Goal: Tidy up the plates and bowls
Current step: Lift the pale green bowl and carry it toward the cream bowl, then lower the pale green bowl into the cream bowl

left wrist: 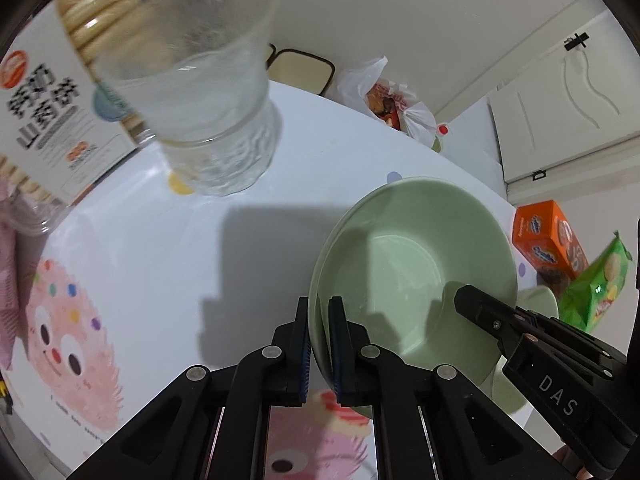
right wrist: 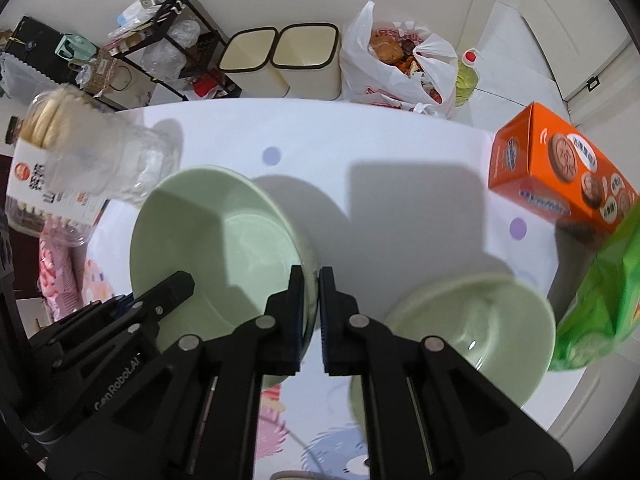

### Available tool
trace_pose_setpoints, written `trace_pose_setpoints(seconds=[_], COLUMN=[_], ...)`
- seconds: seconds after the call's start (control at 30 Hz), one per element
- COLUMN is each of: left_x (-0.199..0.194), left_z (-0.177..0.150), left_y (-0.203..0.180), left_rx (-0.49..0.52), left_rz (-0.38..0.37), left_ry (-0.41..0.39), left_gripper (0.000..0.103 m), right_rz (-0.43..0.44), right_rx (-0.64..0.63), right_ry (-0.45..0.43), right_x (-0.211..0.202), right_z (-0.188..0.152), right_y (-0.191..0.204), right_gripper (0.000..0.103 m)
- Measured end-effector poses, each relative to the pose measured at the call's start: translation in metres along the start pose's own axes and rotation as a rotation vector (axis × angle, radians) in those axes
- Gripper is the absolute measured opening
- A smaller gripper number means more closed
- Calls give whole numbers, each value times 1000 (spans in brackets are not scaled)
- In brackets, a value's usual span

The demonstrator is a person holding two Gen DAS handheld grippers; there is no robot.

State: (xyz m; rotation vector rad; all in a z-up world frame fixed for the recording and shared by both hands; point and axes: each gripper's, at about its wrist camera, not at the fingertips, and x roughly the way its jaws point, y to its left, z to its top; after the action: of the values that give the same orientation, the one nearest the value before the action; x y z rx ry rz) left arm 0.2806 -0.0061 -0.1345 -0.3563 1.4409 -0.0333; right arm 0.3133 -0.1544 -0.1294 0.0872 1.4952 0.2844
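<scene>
A pale green bowl stack (left wrist: 412,264), one bowl nested in another, is lifted and tilted above the white table (left wrist: 200,216). My left gripper (left wrist: 319,316) is shut on its left rim. My right gripper (right wrist: 311,292) is shut on the opposite rim of the same stack (right wrist: 212,232); it shows in the left wrist view (left wrist: 492,320). A second, smaller green bowl (right wrist: 476,328) stands on the table under my right gripper's right finger; its edge shows in the left wrist view (left wrist: 540,300).
A clear glass jar (left wrist: 208,112) and a cookie pack (left wrist: 48,92) stand at the left. An orange biscuit box (right wrist: 560,168) and a green snack bag (right wrist: 600,296) stand at the right table edge. Bins (right wrist: 280,56) and a plastic bag (right wrist: 396,64) sit beyond the table.
</scene>
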Motion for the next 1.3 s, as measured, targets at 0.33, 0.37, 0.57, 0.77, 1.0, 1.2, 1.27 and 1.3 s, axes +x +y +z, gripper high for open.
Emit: trace_pose_setpoints(seconds=[0.33, 0.37, 0.57, 0.77, 1.0, 1.2, 1.27, 1.3], left_x=[-42, -46, -66, -73, -85, -89, -91, -92], left_z=[-41, -46, -85, -122, -155, -180, -189, -194], left_y=[-1, -1, -3, -1, -4, -11, -12, -13], left_rx=[38, 40, 68, 87, 122, 150, 157, 162], left_rz=[6, 6, 4, 7, 14, 18, 18, 18], left_ry=[-61, -63, -80, -74, -87, -90, -86, -84], left_gripper=[7, 7, 7, 7, 7, 7, 7, 7], right_rz=[15, 14, 16, 12, 20, 12, 13, 13], right_rx=[4, 6, 32, 44, 62, 62, 63, 65], right_ry=[-75, -81, -92, -107, -116, -131, -130, -128], right_x=[-39, -43, -59, -73, -84, -92, -94, -95], right_z=[-44, -49, -87, -128, -169, -199, -209, -214], right_y=[16, 17, 18, 18, 15, 14, 12, 10], right_gripper=[9, 9, 9, 9, 10, 10, 11, 11])
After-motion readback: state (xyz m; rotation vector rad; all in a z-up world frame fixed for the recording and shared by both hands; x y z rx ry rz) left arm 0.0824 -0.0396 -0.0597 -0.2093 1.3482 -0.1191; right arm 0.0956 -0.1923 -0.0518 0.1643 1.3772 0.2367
